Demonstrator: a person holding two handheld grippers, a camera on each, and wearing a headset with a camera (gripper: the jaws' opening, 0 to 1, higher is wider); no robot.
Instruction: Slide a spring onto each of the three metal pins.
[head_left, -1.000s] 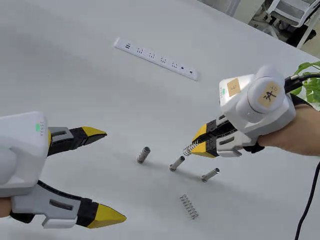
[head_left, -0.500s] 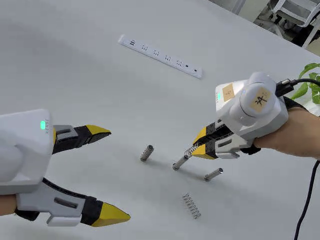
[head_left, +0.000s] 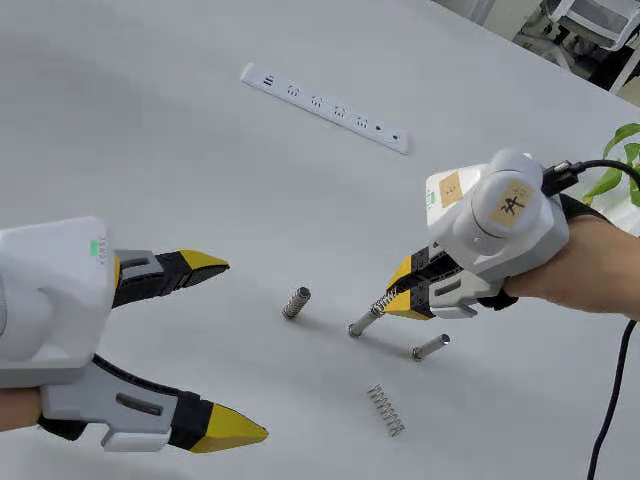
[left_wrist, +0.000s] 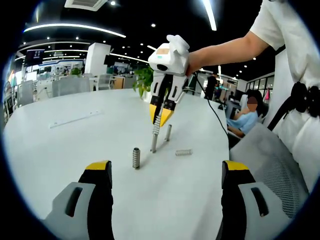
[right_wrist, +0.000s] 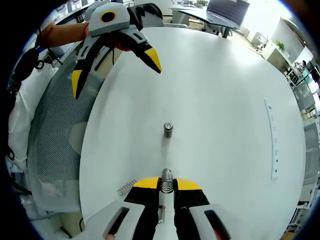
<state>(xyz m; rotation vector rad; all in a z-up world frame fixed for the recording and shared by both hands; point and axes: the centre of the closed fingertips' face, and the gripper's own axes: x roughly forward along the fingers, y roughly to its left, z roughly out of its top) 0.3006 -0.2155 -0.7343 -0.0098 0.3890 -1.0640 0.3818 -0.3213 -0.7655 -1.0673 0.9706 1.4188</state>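
Observation:
My right gripper (head_left: 400, 291) is shut on a spring (head_left: 380, 300) and holds it slanted, its lower end at the top of the middle pin (head_left: 362, 323). From the left gripper view, the held spring (left_wrist: 156, 122) sits right over that upright pin (left_wrist: 154, 143). The left pin (head_left: 295, 302) wears a spring. The right pin (head_left: 430, 347) is bare. A loose spring (head_left: 385, 410) lies on the table in front of the pins. My left gripper (head_left: 230, 348) hovers open and empty to the left of the pins, well apart from them.
A white power strip (head_left: 325, 107) lies far back on the white table (head_left: 150, 150). A green plant (head_left: 620, 165) stands at the right edge. The right gripper's cable (head_left: 612, 400) hangs along the right side. People and chairs are beyond the table.
The right gripper has lowered the held spring a little, bringing its end from just above the middle pin onto the pin's top. The left gripper stays open in about the same place.

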